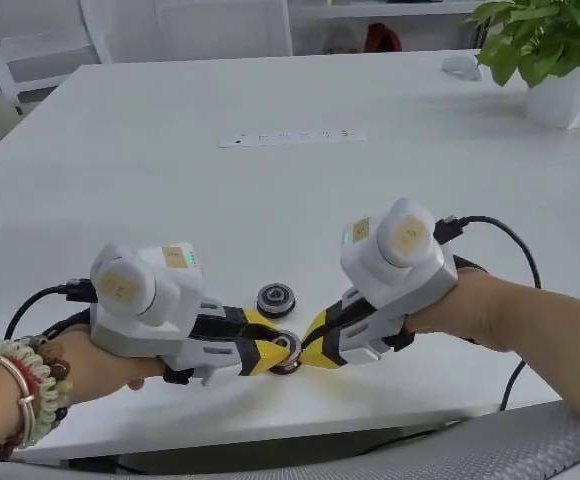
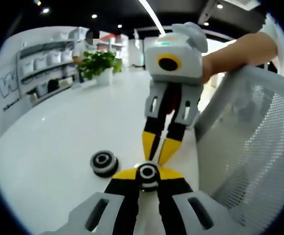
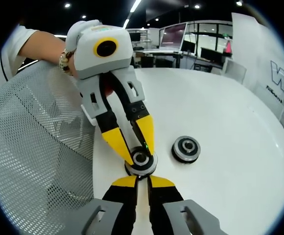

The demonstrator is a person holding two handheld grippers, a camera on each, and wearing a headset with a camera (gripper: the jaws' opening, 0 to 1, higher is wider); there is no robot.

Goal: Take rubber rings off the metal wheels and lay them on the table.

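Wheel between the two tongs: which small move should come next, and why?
Probably pull the right tongs slightly away, to peel the rubber ring off. The left tongs are shut on the wheel near the table edge, and the right tips seem to pinch its rim; the second wheel lies beside them.

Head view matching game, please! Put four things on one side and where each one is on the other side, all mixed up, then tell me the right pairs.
Things:
1. held wheel
2. loose wheel
3. power strip
4. potted plant

Places:
A. at the far right corner of the table
B. lying free on the table, touched by nothing
C. clamped between the left gripper's jaws
D. flat in the middle of the table

Pairs: 1-C, 2-B, 3-D, 4-A.
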